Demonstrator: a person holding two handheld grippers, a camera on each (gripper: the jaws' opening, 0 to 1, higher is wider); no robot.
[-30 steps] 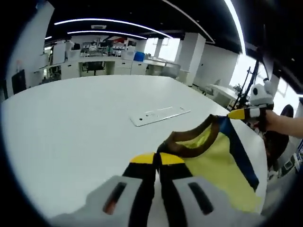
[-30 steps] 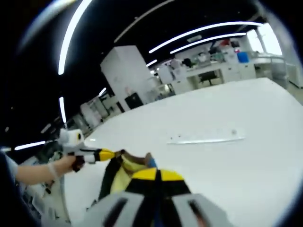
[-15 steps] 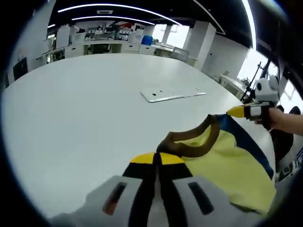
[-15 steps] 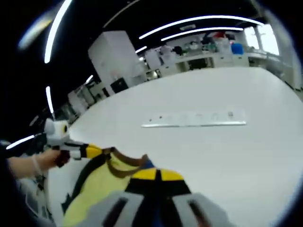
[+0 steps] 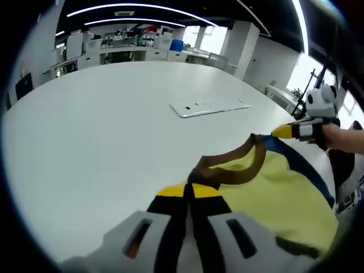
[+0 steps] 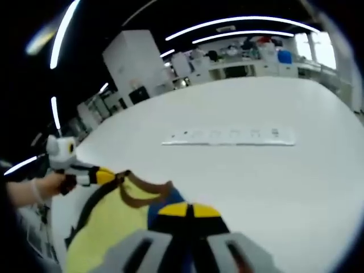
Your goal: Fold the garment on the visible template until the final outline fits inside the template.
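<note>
Soft matt yellow cloth garment point(image 5: 278, 196) with brown ribbed collar point(image 5: 233, 170) lies on the smooth, white, faintly glossy worktop point(image 5: 96, 131).

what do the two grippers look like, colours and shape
Both match: the left gripper and right gripper have light grey bodies, black jaws and yellow tips. Seen from across, each carries a white rounded housing above a black-and-white neck. No cables or sleeves are visible.

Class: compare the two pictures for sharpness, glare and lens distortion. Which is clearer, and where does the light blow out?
Left gripper view: fairly sharp; the garment reads crisply, windows at the right blow out, and the table edge bows from fisheye. Right gripper view: softer and smeared, especially the left gripper; ceiling light strips curve into arcs.
</note>
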